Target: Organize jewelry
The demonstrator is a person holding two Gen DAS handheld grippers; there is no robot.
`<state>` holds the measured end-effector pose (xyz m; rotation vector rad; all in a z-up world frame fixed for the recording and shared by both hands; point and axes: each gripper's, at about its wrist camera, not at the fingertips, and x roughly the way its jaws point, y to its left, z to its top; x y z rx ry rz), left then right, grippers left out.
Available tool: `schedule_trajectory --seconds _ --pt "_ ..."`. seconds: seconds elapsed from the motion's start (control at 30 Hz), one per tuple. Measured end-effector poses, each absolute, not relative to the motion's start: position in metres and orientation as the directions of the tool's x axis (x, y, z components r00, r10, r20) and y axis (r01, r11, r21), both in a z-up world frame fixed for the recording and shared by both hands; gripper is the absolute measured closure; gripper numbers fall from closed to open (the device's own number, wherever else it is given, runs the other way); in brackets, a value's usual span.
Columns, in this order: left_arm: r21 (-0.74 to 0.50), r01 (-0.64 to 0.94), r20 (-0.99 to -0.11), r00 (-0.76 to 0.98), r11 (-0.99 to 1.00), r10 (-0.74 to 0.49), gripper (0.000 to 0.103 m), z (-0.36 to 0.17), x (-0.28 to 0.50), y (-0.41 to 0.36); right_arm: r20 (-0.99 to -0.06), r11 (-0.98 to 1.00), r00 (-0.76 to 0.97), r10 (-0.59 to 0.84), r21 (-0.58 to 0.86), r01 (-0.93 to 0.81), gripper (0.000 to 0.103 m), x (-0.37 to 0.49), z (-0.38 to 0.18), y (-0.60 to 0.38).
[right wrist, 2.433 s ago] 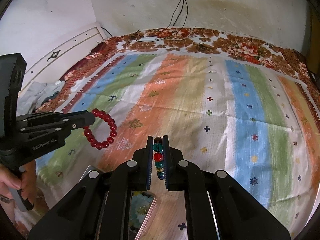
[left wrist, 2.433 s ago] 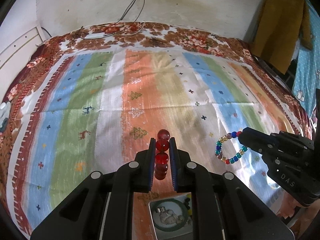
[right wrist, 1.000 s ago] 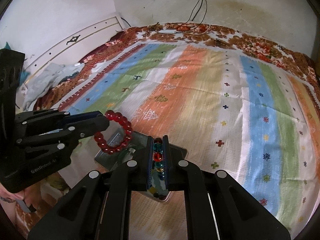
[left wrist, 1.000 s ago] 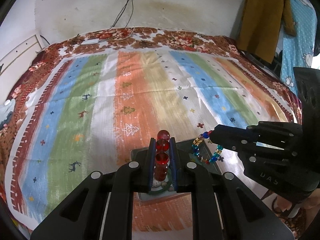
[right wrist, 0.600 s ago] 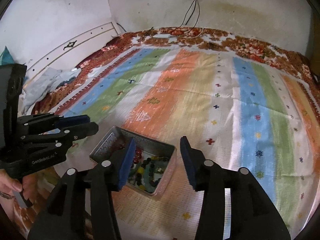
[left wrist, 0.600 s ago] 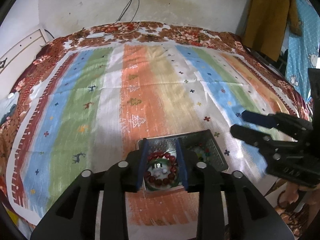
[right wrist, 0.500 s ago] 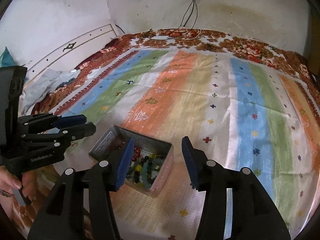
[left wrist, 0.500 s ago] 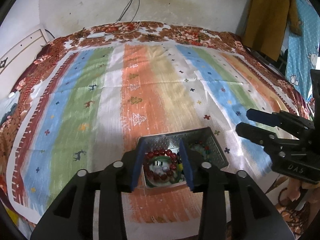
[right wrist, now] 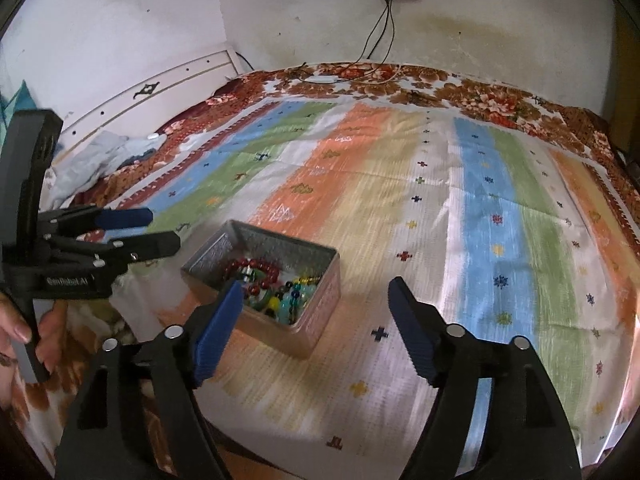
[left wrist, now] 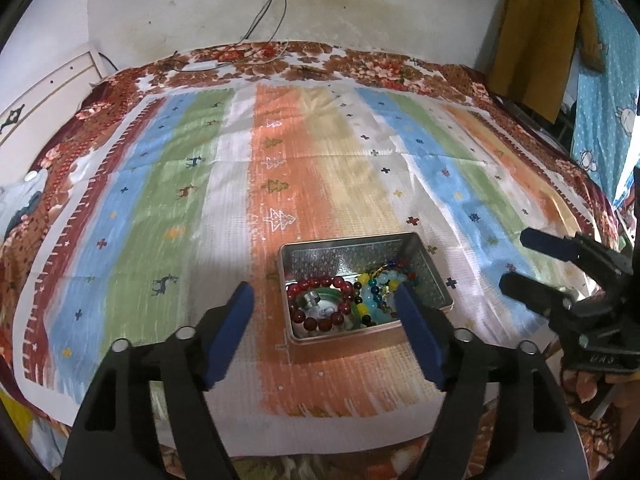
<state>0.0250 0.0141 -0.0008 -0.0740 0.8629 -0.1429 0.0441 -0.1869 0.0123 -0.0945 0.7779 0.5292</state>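
A silver metal box sits on the striped cloth near the front edge. In it lie a red bead bracelet and a multicoloured bead bracelet, over a green ring. My left gripper is open and empty, its jaws wide apart just in front of the box. It also shows at the left of the right wrist view. My right gripper is open and empty, to the right of the box. It also shows at the right of the left wrist view.
The striped cloth covers a bed with a floral sheet. A white headboard and crumpled clothes are on the left. A yellow garment hangs at the right. Cables run from a wall socket.
Both grippers were shut on their bracelets over the box, then opened and dropped them in. Both have since opened wider and drawn back a little from the box.
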Motion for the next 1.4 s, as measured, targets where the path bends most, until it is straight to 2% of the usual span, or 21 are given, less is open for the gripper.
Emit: schedule_trajectory --seconds 0.13,0.2,0.4,0.77,1.1,1.4 --pt "-0.1 0.077 -0.73 0.672 0.992 -0.126 0.015 0.003 0.016 0.013 -0.68 0.874 0.607 0.411 0.105 -0.474 0.019 0.037 0.012 -0.19" --pt "-0.097 0.075 -0.723 0.68 0.992 -0.122 0.006 0.005 0.013 0.013 -0.672 0.878 0.62 0.405 0.097 -0.469 0.013 0.033 0.013 -0.192" --pt "-0.069 0.067 -0.706 0.702 0.995 -0.096 0.006 0.007 0.004 0.014 -0.635 0.887 0.648 0.42 0.137 -0.441 0.005 0.027 0.017 -0.209" --pt "-0.025 0.071 -0.649 0.757 0.997 -0.07 0.006 0.013 -0.01 0.006 -0.617 0.877 0.65 0.444 0.152 -0.455 0.005 0.022 0.014 -0.212" --pt "-0.002 0.052 -0.664 0.747 0.999 -0.04 0.006 0.01 -0.005 0.006 -0.658 0.883 0.615 0.434 0.175 -0.436 0.005 0.032 0.004 -0.214" --pt "0.006 0.058 -0.652 0.757 0.998 -0.04 0.006 0.013 -0.008 0.006 -0.641 0.88 0.622 0.448 0.196 -0.432 0.005 0.031 0.005 -0.218"
